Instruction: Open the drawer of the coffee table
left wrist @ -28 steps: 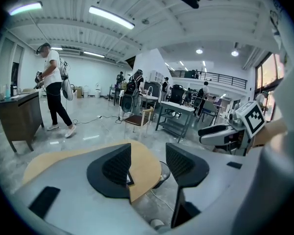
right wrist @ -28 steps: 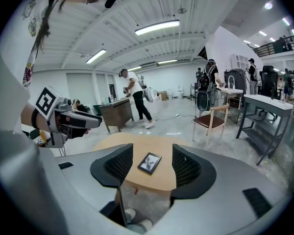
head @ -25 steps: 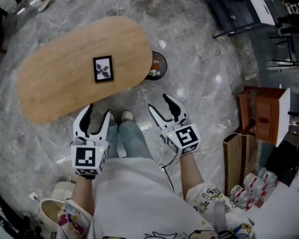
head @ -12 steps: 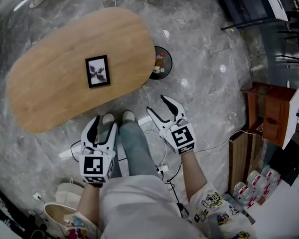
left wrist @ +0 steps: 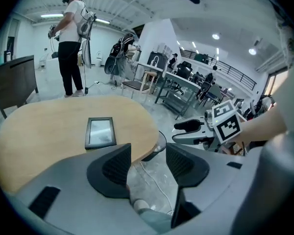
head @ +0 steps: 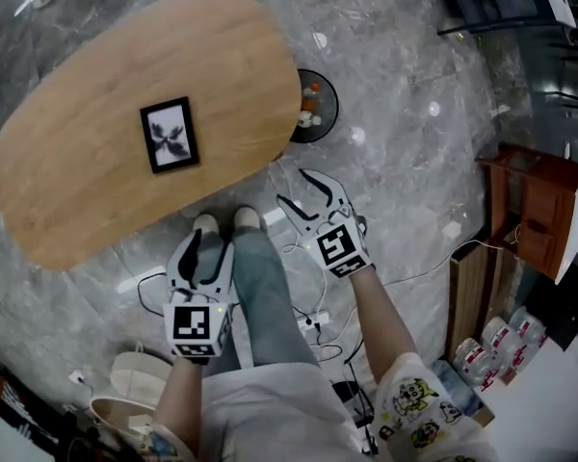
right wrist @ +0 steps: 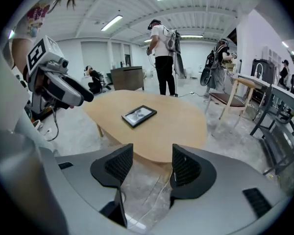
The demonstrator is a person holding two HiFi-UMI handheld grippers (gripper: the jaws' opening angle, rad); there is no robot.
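The coffee table (head: 96, 162) is an oval light-wood top at the upper left of the head view, with a black picture frame (head: 169, 135) lying on it. No drawer shows in any view. My left gripper (head: 204, 250) hovers open over the person's legs, short of the table's near edge. To its right, my right gripper (head: 299, 191) is open and empty, pointing at the table's right end. The left gripper view shows the table (left wrist: 44, 131) and frame (left wrist: 101, 131) beyond the jaws. In the right gripper view the table (right wrist: 176, 121) also lies ahead.
A round black dish (head: 315, 107) holding small items sits on the floor by the table's right end. White cables (head: 299, 258) trail over the marble floor. A wooden cabinet (head: 535, 210) and packed bottles (head: 486, 354) stand at the right. A person (right wrist: 164, 58) stands beyond the table.
The head view has shifted, so the table sits further left and higher in frame. My right gripper has moved up toward the table's end; my left has dropped lower. Both stay open.
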